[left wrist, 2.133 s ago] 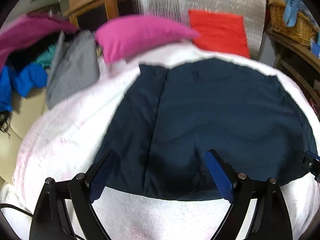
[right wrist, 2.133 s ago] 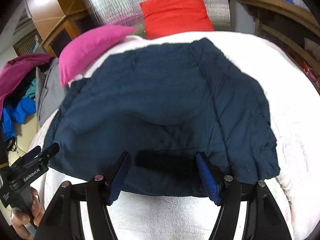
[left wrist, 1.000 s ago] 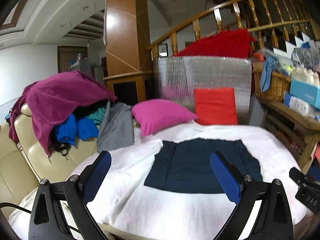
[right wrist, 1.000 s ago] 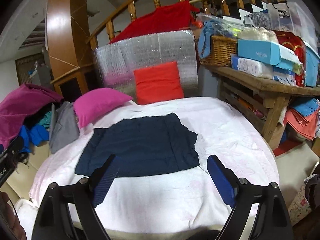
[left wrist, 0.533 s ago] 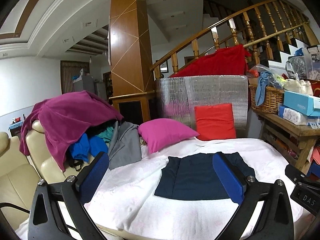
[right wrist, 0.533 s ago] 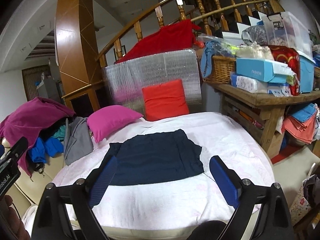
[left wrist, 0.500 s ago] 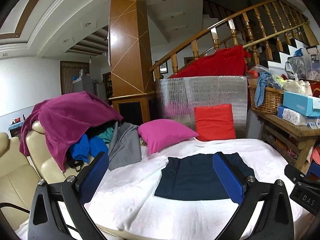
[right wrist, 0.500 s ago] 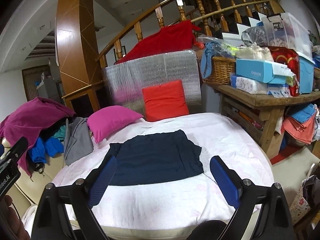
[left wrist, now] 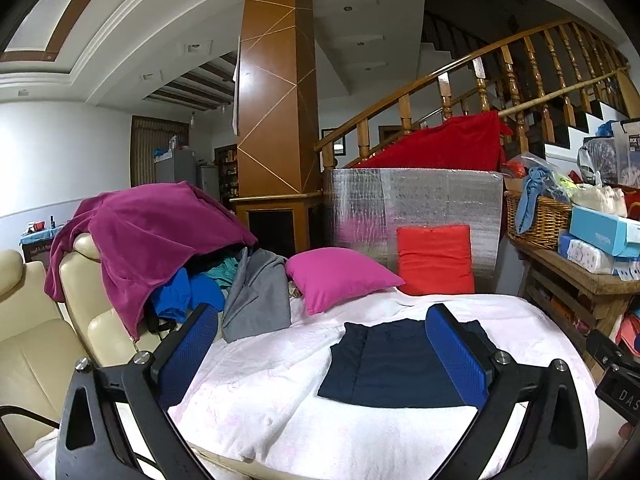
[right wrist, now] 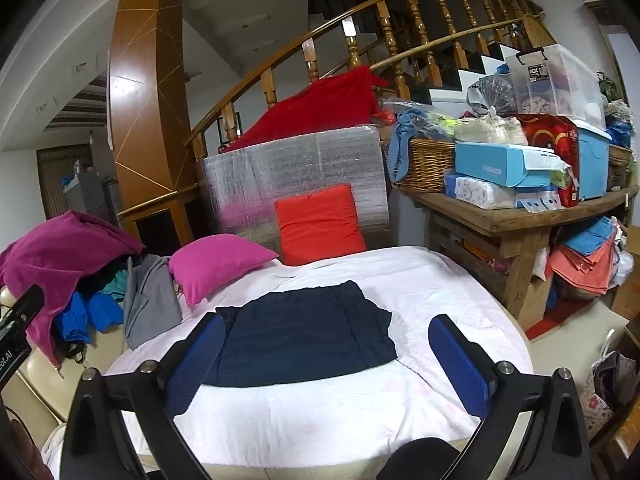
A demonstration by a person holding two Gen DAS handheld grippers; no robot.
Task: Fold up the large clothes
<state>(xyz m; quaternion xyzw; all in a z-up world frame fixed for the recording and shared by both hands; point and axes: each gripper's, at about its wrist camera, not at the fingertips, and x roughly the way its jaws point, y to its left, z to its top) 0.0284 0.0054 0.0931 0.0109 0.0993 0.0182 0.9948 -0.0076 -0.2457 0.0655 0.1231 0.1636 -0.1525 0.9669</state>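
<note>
Both grippers have pulled well back from the navy garment (left wrist: 394, 362) since two seconds ago, when their blue pads hung right over its near edge; over the last half second little has shifted. The left gripper (left wrist: 320, 354) sits at the bottom of its frame with its jaws spread wide and nothing between them, its right pad overlapping the garment's right side only by line of sight. The right gripper (right wrist: 326, 364) is likewise wide open and empty at the bottom of its view.

That folded garment (right wrist: 304, 334) lies flat as a rough rectangle on the white blanket (right wrist: 320, 404) covering the bed, slightly right of centre in the left wrist view and centre in the right wrist view, touched by neither gripper.

Beyond it, toward the upper middle of the frame, a magenta pillow (left wrist: 340, 276) lies beside an upright red cushion (left wrist: 435, 259) that leans on a silver foil panel (left wrist: 416, 204). At the left, a heap of clothes (left wrist: 160, 248) topped by a purple garment drapes over a cream sofa (left wrist: 32, 344). At the right, a wooden bench (right wrist: 516, 216) carries a wicker basket (right wrist: 428, 164) and boxes.
</note>
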